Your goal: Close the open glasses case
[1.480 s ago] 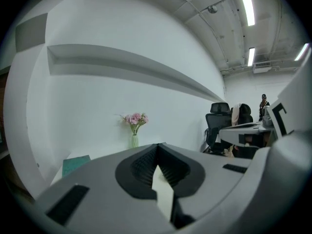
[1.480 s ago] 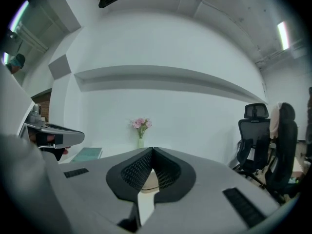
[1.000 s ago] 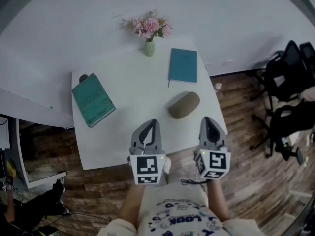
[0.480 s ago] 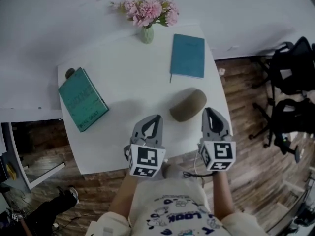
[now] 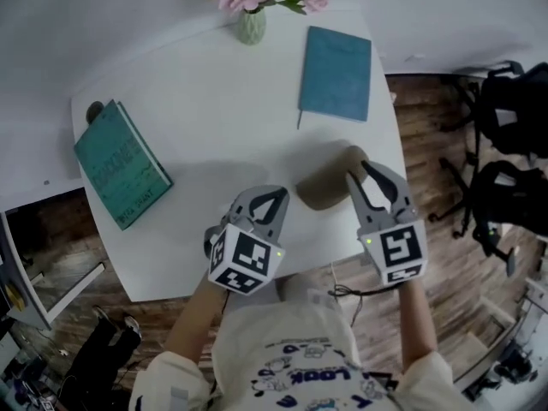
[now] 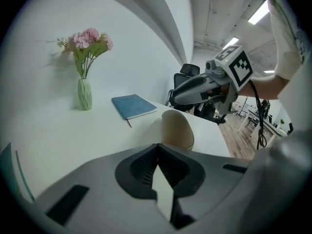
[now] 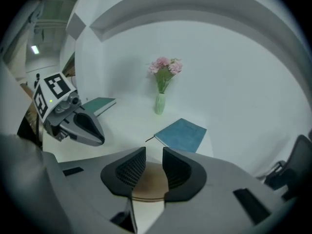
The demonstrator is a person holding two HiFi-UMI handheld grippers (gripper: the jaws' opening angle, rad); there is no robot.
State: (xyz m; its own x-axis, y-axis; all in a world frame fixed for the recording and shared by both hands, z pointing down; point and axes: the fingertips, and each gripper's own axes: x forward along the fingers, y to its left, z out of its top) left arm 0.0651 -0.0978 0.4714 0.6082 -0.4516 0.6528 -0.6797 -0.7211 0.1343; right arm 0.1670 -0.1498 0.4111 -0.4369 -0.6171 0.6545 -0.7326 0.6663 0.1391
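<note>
At the near side of the white table (image 5: 214, 101), the left gripper (image 5: 276, 200) has its jaws pressed together on nothing, and the tan glasses case (image 5: 325, 182) lies just to its right with the lid down. The right gripper (image 5: 364, 176) is over the case's right end with its jaws opening. The case shows in the gap between them, with neither pad pressing on it.

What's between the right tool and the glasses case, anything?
Nothing visible. The right tool, jaws opening, hangs at the right end of the glasses case; its own view shows the case in the jaw gap, pads not pressing it.
</note>
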